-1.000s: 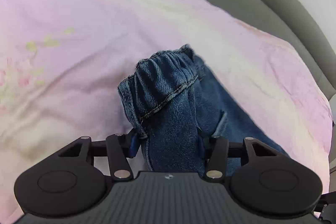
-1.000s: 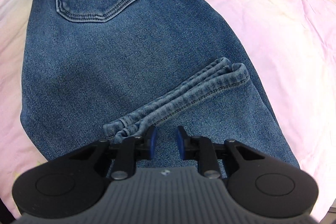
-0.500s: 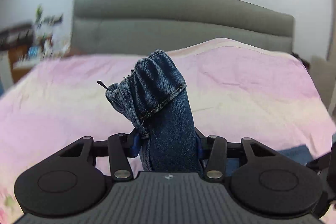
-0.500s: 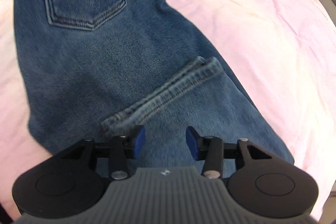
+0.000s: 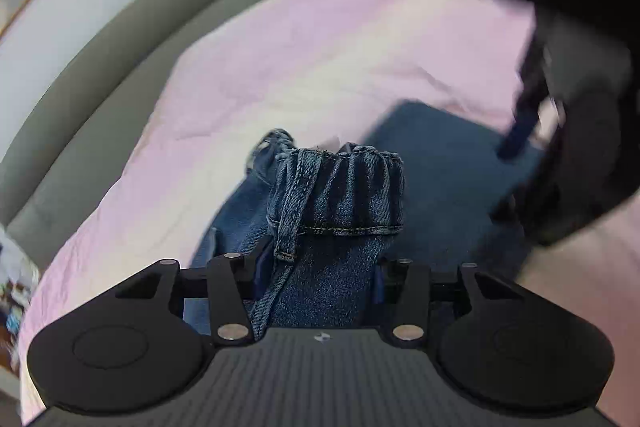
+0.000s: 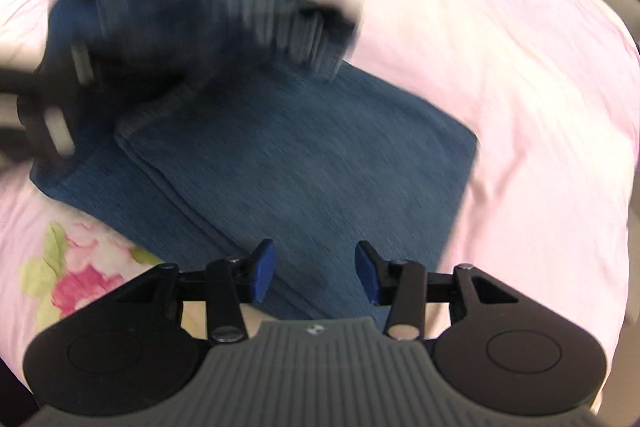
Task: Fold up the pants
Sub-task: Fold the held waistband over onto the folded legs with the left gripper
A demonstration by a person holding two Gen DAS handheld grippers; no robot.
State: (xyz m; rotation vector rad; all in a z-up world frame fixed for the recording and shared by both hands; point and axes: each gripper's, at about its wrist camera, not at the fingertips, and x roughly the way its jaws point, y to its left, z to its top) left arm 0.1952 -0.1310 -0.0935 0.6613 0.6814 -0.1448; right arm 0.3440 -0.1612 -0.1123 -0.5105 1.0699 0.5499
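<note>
Left hand-held gripper point(image 5: 318, 279): clamped on a bunched section of the jeans' waistband point(image 5: 344, 187); the gathered denim with one belt loop point(image 5: 290, 211) is seen standing up between the two pads. The jaws have just been closing slightly on this bunch.

Right hand-held gripper point(image 6: 316, 271): jaws are held apart with nothing between them, the blue pads point(image 6: 262, 269) hanging just above the denim. The jaws have just been opening, but no cloth is caught.

Jeans point(image 6: 312, 163): laid on the bed, partly folded into a flat blue panel. A hem edge point(image 6: 160, 111) is seen running across the panel in the right wrist view. The waistband end is lifted off the bed by the left hand-held gripper.

Left hand-held gripper, right wrist view point(image 6: 172, 15): recorded as a dark, heavily blurred shape with denim over the upper left of the folded panel; detail cannot be read.

Right hand-held gripper, left wrist view point(image 5: 568, 131): blurred, at the right edge above the blue panel.

Bed sheet point(image 6: 500, 75): pink, wrinkled, with a floral print point(image 6: 68, 279) at the lower left.

Headboard point(image 5: 132, 39): grey, padded, behind the bed.
</note>
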